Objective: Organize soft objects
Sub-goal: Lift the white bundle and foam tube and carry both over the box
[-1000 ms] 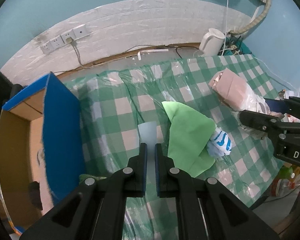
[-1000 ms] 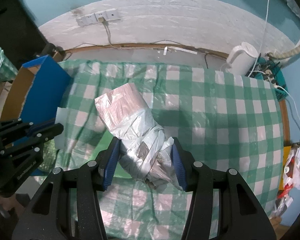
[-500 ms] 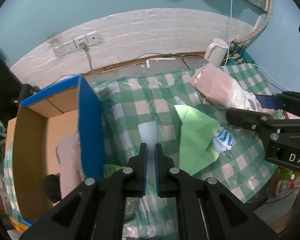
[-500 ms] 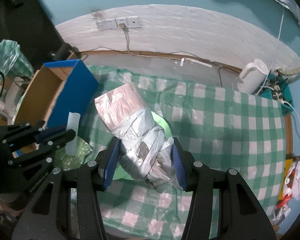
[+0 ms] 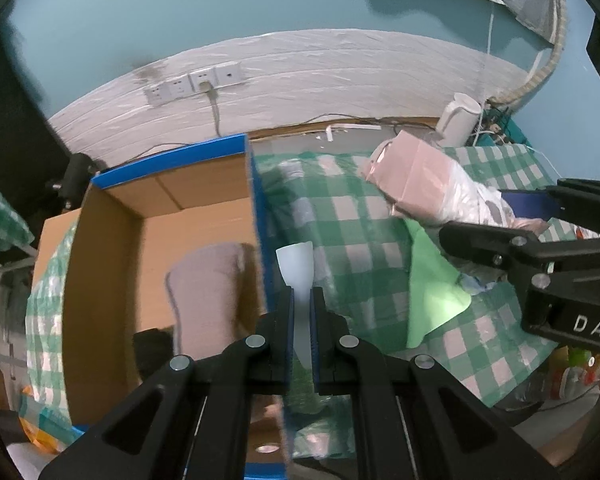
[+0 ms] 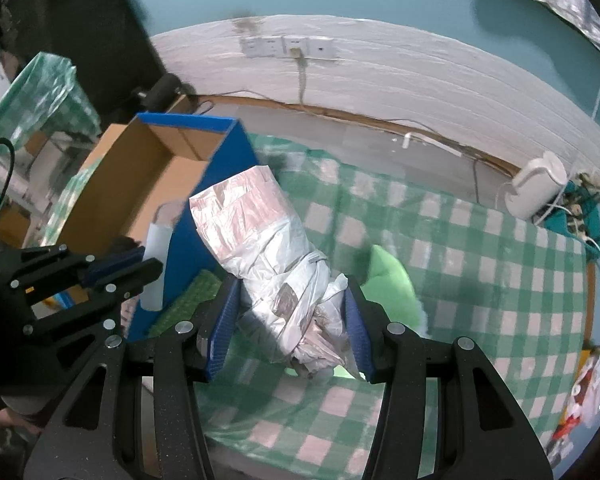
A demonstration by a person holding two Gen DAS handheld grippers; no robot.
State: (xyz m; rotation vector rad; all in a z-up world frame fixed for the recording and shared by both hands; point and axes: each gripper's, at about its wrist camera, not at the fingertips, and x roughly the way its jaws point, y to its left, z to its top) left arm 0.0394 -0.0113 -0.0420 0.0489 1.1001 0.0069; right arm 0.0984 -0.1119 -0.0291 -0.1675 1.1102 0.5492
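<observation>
My left gripper (image 5: pixel 300 296) is shut on a flat white sheet (image 5: pixel 298 272) and holds it over the right wall of an open cardboard box with blue outer sides (image 5: pixel 256 208). A grey-pink soft bundle (image 5: pixel 208 288) lies inside the box. My right gripper (image 6: pixel 292 316) is shut on a plastic-wrapped pink bundle (image 6: pixel 260 236) and holds it above the green checked table (image 6: pixel 480 280), next to the box (image 6: pixel 204 152). The bundle also shows in the left wrist view (image 5: pixel 428 176). A green cloth (image 5: pixel 432 284) lies on the table.
A white kettle (image 6: pixel 536 188) stands at the table's back right corner by cables. A wall socket strip (image 5: pixel 196 84) is on the back wall. Bags and clutter (image 6: pixel 584 400) lie at the table's right end. A green checked bag (image 6: pixel 40 92) is left of the box.
Both grippers have moved left toward the box with their loads still held. The box interior and the soft bundle in it have come into view.
</observation>
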